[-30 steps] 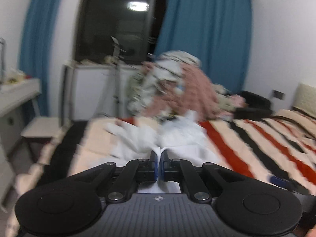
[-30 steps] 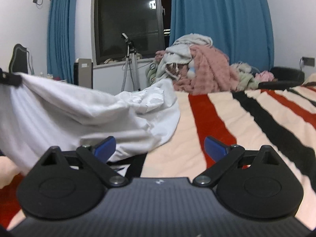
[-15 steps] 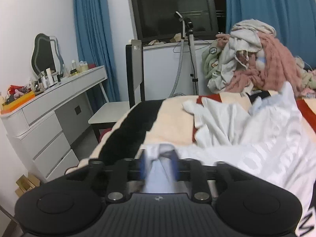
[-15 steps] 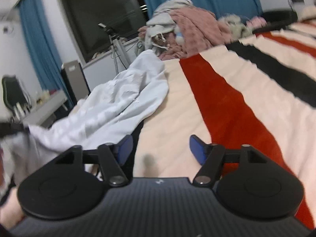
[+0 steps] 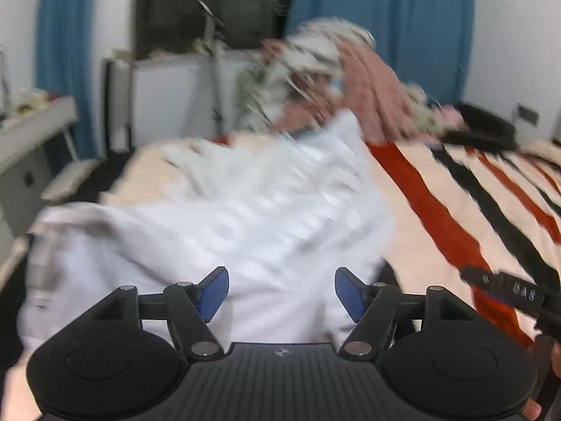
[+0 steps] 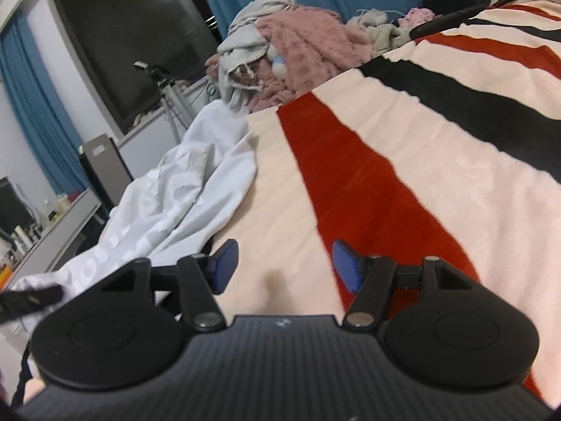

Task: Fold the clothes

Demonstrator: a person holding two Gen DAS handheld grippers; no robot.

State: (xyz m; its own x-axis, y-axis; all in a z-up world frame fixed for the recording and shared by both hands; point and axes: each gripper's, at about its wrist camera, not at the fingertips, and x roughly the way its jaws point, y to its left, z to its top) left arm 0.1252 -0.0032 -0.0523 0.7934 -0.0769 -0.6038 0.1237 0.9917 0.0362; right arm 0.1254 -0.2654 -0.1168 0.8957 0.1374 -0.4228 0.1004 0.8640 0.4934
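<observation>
Released a moment ago, the left gripper (image 5: 282, 293) is now hanging with jaws apart over the shirt (image 5: 245, 217), lying rumpled on the bed (image 6: 403, 182); right gripper (image 6: 284, 263), jaws spread empty, is hovering nearby, probably seeking an edge.

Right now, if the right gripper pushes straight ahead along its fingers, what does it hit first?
Most likely the striped blanket. The right gripper is open and empty, with cream and red stripes directly ahead. The white garment lies off to its left, out of that line. Depth is hard to judge.
</observation>
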